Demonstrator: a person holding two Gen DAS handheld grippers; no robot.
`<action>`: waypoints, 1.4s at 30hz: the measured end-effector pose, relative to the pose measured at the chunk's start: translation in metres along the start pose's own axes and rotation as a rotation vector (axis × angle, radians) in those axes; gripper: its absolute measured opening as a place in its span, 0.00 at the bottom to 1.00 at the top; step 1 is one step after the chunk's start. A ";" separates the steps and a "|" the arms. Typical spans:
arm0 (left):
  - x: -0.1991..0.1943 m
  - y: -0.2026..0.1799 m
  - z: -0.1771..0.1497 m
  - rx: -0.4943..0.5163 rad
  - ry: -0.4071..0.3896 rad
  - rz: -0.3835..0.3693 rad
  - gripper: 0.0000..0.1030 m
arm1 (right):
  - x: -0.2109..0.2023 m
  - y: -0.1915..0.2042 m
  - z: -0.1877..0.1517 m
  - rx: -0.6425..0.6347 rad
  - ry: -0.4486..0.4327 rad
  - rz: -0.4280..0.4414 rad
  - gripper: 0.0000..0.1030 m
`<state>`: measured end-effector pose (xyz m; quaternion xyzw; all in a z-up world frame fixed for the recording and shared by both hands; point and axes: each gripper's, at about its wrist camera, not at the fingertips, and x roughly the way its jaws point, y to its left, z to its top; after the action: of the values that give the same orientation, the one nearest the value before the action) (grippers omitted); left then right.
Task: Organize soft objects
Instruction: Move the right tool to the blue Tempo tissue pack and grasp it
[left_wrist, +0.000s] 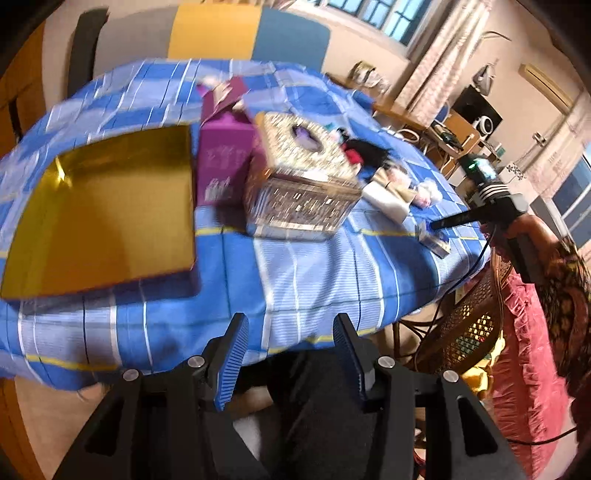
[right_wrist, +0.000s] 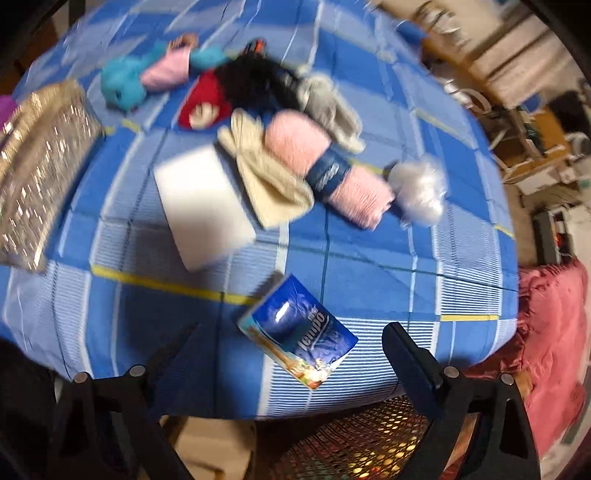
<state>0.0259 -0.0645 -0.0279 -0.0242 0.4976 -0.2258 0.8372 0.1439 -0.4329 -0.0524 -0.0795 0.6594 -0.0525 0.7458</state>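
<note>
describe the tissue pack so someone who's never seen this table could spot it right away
On the blue checked tablecloth, look at the near edge, in front of the heap of soft toys and the white foam block. The tissue pack lies alone there: small, flat, glossy dark blue, printed, unlike its plain or fuzzy neighbours.

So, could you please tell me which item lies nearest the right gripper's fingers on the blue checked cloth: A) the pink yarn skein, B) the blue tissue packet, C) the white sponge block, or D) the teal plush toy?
B: the blue tissue packet lies just ahead of the open right gripper, while the pink yarn skein, white sponge block and teal plush toy sit farther up the cloth.
</note>
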 end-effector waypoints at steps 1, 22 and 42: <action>0.001 -0.005 0.002 0.024 -0.003 0.006 0.46 | 0.005 -0.002 0.000 -0.015 0.017 0.005 0.90; 0.055 -0.095 0.054 0.168 0.078 -0.104 0.47 | 0.043 -0.059 0.001 0.298 -0.030 0.240 0.62; 0.218 -0.173 0.152 0.020 0.242 -0.080 0.49 | 0.011 -0.117 -0.013 0.777 -0.420 0.282 0.37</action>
<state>0.1803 -0.3354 -0.0847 -0.0082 0.5912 -0.2651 0.7617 0.1355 -0.5507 -0.0428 0.2876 0.4299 -0.1763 0.8375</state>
